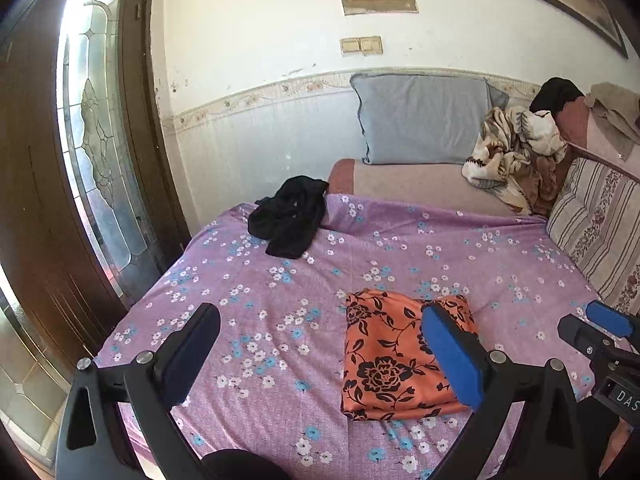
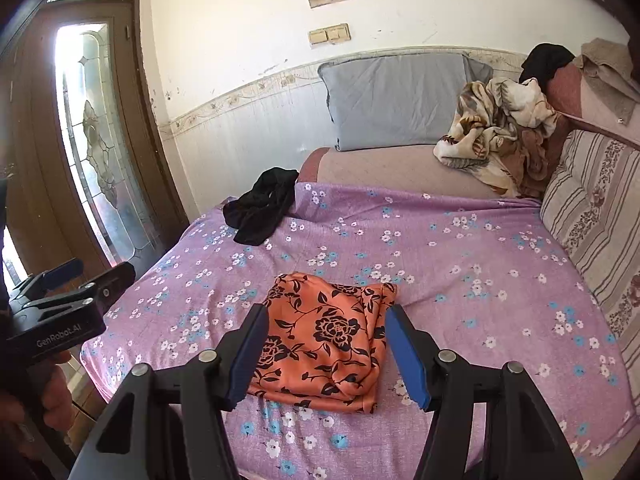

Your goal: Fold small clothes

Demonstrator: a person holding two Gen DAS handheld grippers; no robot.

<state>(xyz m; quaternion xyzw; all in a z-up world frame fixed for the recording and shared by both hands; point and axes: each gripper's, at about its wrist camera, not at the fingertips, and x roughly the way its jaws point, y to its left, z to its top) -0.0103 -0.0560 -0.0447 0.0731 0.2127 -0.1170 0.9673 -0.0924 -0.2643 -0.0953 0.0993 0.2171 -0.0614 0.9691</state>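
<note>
the orange floral garment lies folded into a compact rectangle on the near part of the bed, on a purple sheet printed with small white and blue flowers. nothing touches it.

left tongs: jaws spread wide, above the bed and clear of the cloth. in the left wrist view the folded garment shows behind the blue pad on the right finger, with no contact. nothing is between the jaws.

right tongs: jaws spread, less wide than the left pair. in the right wrist view the folded garment appears between the two blue pads, but the pads stand above and near of it — no pinch on the fabric.

each view catches the other tool at its edge; in the right wrist view a hand grips the left tool's handle at the near left.

a crumpled black garment lies at the far left of the sheet, well apart from the orange one. at the far end a grey-blue pillow leans against the wall, a patterned blanket is heaped to its right, and a striped cushion lines the right side. a wooden door with leaded glass stands at the left.
</note>
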